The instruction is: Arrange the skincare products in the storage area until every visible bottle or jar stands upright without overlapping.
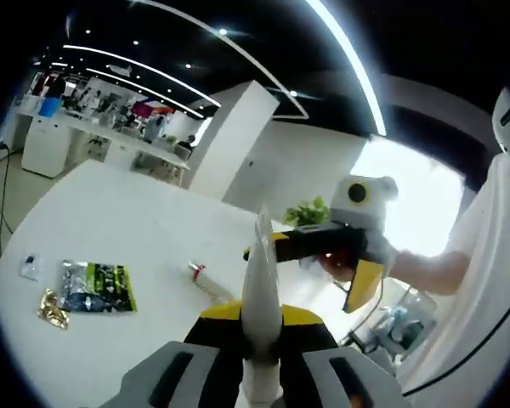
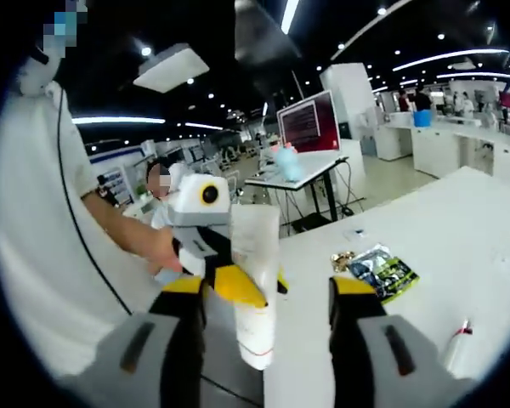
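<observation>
Left tool clamps a white tube, held aloft above the desk. Right tool open around the same tube. Small red-capped tube mid-desk; snack packet nearer the left edge, bare surface between.

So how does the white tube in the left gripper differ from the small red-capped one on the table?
The white tube is clamped in the left gripper, raised off the table; the red-capped tube lies flat on the table, untouched. The red-capped tube shows a red end; the white tube shows no colour. The white tube looks bulkier, though it is nearer the cameras. Both have white bodies.
</observation>
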